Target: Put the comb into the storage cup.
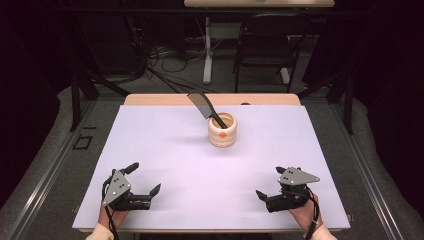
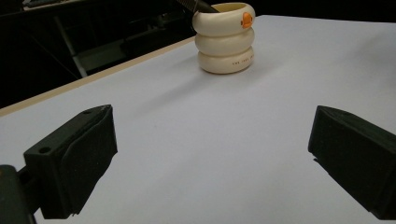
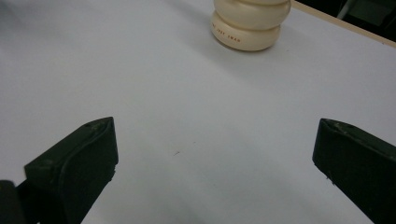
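1. While both grippers rest at the near edge of the white table (image 1: 165, 150), the high view shows the cream ribbed ceramic holder (image 1: 222, 130) mid-table, well apart from them, with a black plastic comb (image 1: 202, 106) leaning in it.
2. Left gripper (image 2: 212, 154) view: jaws wide apart, empty, holder ahead.
3. Right gripper (image 3: 215, 161) view: jaws wide apart, empty, holder ahead.

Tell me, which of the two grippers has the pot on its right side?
The left gripper, at the table's near left corner. The cream pot stands forward and to its right; from the right gripper it stands to the left.
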A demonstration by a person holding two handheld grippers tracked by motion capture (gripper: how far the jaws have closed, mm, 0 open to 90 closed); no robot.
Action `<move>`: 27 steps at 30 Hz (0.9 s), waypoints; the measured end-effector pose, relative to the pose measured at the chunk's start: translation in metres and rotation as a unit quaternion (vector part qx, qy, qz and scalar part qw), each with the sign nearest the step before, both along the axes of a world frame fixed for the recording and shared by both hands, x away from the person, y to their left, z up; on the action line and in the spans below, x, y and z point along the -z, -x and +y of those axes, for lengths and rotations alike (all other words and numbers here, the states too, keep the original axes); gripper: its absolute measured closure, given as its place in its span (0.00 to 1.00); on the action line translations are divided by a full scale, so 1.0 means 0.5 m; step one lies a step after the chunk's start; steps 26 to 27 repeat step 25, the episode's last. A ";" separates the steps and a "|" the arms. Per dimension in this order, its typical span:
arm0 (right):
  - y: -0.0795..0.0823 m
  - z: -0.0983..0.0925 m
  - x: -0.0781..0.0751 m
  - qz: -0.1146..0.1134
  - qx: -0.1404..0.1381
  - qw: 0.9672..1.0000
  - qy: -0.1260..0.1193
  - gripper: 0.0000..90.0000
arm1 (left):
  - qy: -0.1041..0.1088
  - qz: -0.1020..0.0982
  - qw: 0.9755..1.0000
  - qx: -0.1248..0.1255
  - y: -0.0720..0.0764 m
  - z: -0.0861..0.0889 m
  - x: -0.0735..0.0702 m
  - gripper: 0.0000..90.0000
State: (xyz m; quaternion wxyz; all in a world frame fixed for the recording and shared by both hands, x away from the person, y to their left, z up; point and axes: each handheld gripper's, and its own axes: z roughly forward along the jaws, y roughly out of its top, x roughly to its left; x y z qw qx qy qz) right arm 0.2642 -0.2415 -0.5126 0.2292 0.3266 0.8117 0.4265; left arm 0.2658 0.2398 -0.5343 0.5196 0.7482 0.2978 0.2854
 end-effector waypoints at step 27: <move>0.035 -0.024 0.002 -0.026 0.015 0.999 -0.017 0.00 | -0.005 0.001 1.000 -0.001 0.001 -0.006 0.001 0.01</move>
